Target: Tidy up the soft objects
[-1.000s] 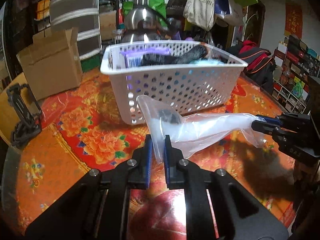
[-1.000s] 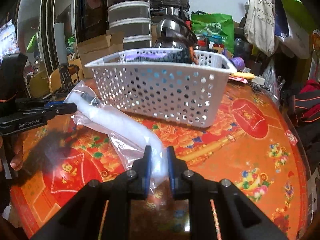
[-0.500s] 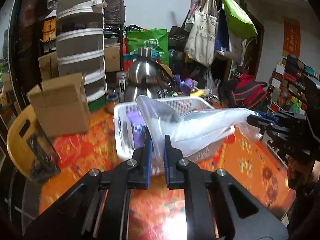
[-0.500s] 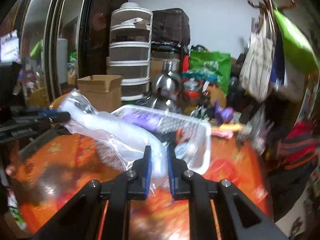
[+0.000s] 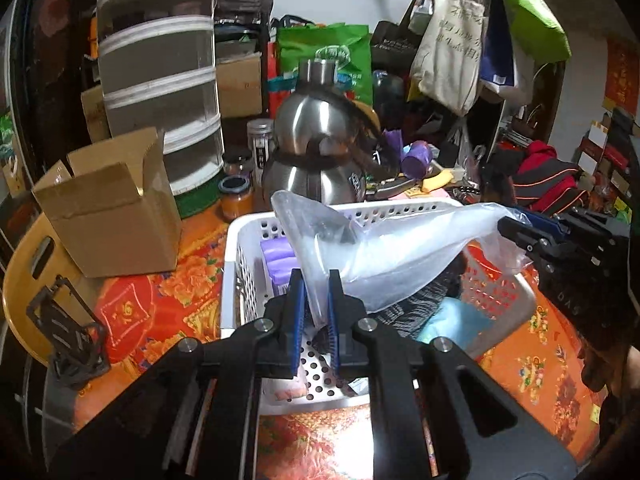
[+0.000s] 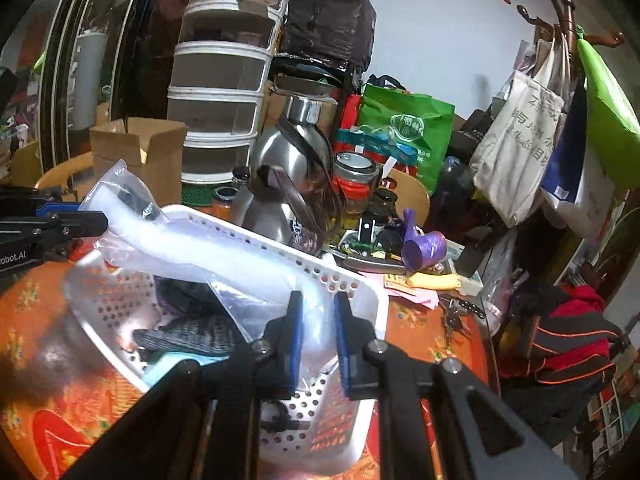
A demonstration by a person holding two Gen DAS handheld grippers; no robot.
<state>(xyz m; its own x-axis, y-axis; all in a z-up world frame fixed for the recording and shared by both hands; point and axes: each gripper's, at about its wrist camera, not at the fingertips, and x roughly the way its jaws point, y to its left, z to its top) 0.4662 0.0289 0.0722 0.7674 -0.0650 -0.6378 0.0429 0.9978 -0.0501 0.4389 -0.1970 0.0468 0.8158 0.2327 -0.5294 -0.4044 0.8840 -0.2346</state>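
A clear plastic bag (image 5: 400,248) with a small dark item inside hangs stretched between my two grippers, above the white perforated basket (image 5: 236,256). My left gripper (image 5: 316,304) is shut on one end of the bag. My right gripper (image 6: 316,320) is shut on the other end; it also shows at the right of the left wrist view (image 5: 516,236). The bag (image 6: 192,248) spans the basket (image 6: 360,292), which holds a purple pack (image 5: 276,264), a dark knitted piece (image 6: 192,336) and a light blue item (image 5: 456,324).
The basket stands on a table with a red and orange flowered cloth (image 5: 160,312). A cardboard box (image 5: 108,208), a steel kettle (image 5: 316,148), jars (image 6: 356,184), stacked drawers (image 6: 224,76) and hanging bags (image 5: 452,44) crowd the far side. A black holder (image 5: 68,336) sits at left.
Both grippers have lifted the bag from the table in front of the basket and carried it forward. It now hangs directly above the basket's inside.
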